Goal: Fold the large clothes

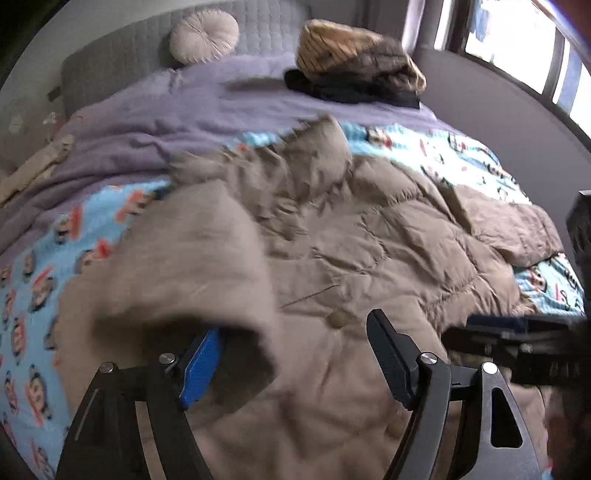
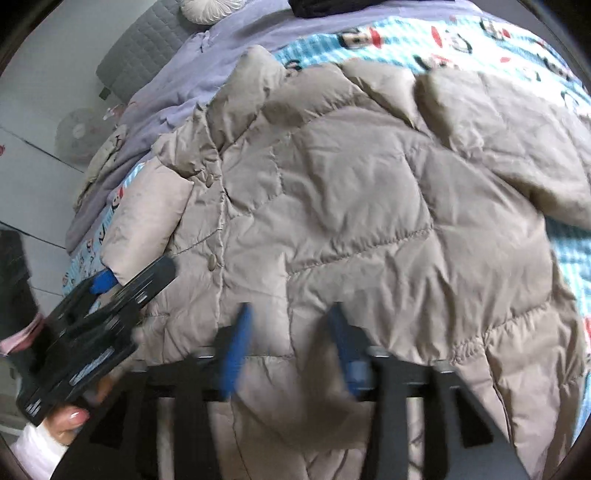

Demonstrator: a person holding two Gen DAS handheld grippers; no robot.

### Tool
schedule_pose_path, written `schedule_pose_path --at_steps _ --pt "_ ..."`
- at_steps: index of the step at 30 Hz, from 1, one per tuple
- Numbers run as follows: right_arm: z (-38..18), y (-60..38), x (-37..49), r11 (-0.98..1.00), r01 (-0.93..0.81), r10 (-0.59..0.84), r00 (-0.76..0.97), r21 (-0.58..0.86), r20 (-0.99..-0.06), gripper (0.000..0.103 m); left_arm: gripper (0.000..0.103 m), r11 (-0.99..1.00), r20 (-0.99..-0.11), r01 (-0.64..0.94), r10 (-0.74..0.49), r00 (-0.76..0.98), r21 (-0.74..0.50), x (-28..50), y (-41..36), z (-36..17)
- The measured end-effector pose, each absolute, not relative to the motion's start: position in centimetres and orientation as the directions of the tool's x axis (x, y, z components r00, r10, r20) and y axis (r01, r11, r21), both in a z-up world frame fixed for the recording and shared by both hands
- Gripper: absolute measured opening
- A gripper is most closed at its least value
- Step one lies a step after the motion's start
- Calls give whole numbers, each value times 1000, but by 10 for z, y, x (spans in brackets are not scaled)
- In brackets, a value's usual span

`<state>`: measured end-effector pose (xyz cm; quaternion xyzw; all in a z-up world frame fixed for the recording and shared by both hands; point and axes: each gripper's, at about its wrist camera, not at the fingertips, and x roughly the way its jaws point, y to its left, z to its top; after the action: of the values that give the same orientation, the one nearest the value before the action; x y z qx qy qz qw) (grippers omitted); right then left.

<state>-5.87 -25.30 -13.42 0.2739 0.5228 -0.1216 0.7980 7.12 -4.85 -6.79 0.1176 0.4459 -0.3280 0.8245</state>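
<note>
Nearest in the left wrist view, the left gripper (image 1: 295,362) is seen with its jaws wide; a sleeve (image 1: 184,266) of the beige padded coat (image 1: 369,240) is draped over the blue-padded finger, but nothing is pinched between the 2 fingers. In the right wrist view, the right gripper (image 2: 288,350) is blurred, its jaws set narrow over the coat's lower hem; whether cloth is caught between them cannot be told. The coat is spread front-up across the cartoon-print blanket (image 1: 48,258) on the bed, its row of buttons (image 2: 212,263) visible near the middle.

The step in hand is judged to be folding the sleeve inward across the body. It would be done well if the sleeve were gripped near its cuff, carried over the button line, and laid flat so that the puffy quilting is not bunched.

Open blanket is left on both sides of the coat, so room for sweeping is available. Farther off, a lilac cover (image 1: 166,110) is seen, then a pile of folded clothes (image 1: 354,66) and a round cushion (image 1: 203,35) by the headboard, well apart from the coat.
</note>
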Motion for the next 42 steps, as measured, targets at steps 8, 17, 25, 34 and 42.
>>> schedule_pose_path --at_steps 8,17,25,34,42 --pt "-84 -159 -27 987 114 40 528 118 -848 72 78 971 -807 234 -94 583 56 129 83 -79" --pt "-166 -88 64 988 -41 155 371 151 -916 25 78 969 -856 192 34 516 154 149 92 -148" --pt "-146 -209 47 898 441 -208 442 9 -873 27 78 971 -876 200 16 481 128 150 105 -149" --pt "-136 -308 5 744 539 62 534 395 -843 84 78 988 -826 128 0 564 87 187 125 -102" --pt "-171 -304 28 736 607 3 440 300 -898 8 78 962 -834 211 29 551 173 199 80 -141"
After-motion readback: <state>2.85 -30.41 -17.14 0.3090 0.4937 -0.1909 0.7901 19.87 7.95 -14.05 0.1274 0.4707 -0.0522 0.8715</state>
